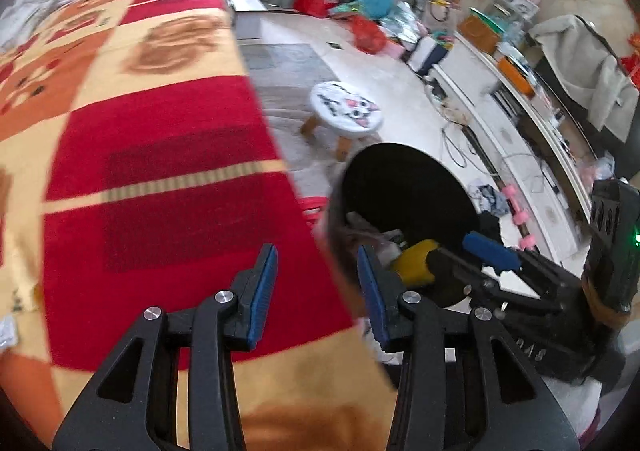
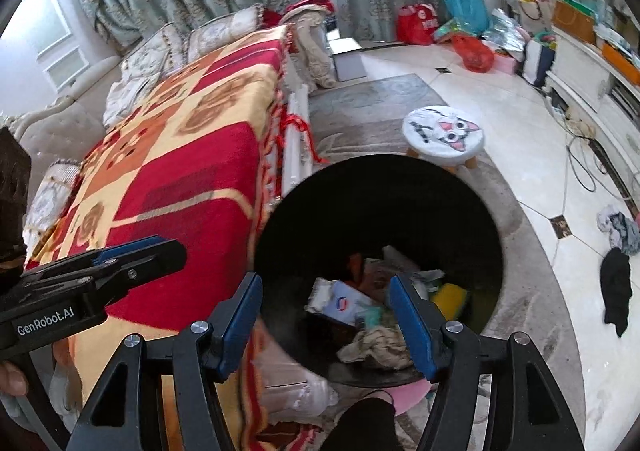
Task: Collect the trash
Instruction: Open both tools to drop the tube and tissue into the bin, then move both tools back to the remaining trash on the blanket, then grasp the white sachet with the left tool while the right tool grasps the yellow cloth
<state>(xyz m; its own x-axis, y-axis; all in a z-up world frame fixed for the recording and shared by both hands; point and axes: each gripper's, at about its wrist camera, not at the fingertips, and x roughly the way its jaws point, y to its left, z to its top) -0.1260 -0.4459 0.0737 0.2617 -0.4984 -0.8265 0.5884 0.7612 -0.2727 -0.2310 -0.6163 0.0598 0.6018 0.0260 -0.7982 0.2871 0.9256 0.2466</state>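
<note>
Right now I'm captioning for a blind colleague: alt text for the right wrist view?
The open right gripper hovers above a black trash bin holding crumpled paper, wrappers and a yellow object. A red-and-yellow blanket lies left; a cat-face stool stands beyond.

floor (image 2: 500,139): pale tile, grey rug (image 2: 360,103) over it
on rug: black bin (image 2: 380,211), cat-face stool (image 2: 443,135) just behind bin
right of bin: black cloth (image 2: 616,287) on tile
</note>
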